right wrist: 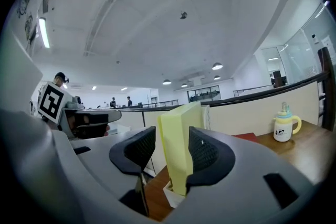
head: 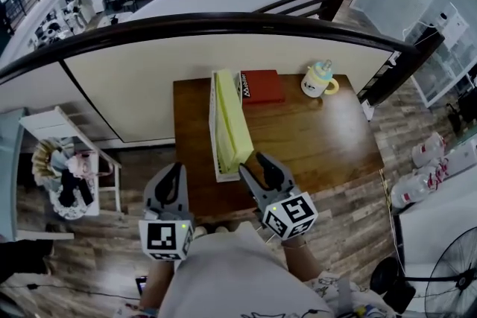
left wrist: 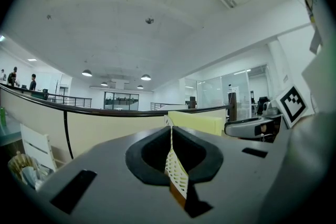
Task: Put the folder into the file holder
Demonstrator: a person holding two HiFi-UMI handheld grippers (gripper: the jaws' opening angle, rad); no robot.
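1. While the folder (head: 232, 123) stands on edge inside the white holder (head: 214, 132) on the desk (head: 320, 145), both tools hang at the desk's near edge. Only the head view shows this layout and the folder's full length.
2. The right tool (head: 252, 164) is released. Its own view shows the pads apart with the folder's near end framed between them, clear of the left pad and close by the right one. Whether it touches that pad cannot be told.
3. The left tool (head: 175, 169) is clenched on nothing. Its own view shows the pads meeting, leaving only a sliver in which a white lattice strip appears. The folder's top shows beyond the pads, to their right.
4. A mug (head: 320, 80) stands at the desk's far right corner. The head view and the right tool's view show it, but the left tool's view does not.
5. A red book (head: 261, 86) lies flat just beside the holder's far end, seen whole only from the head.
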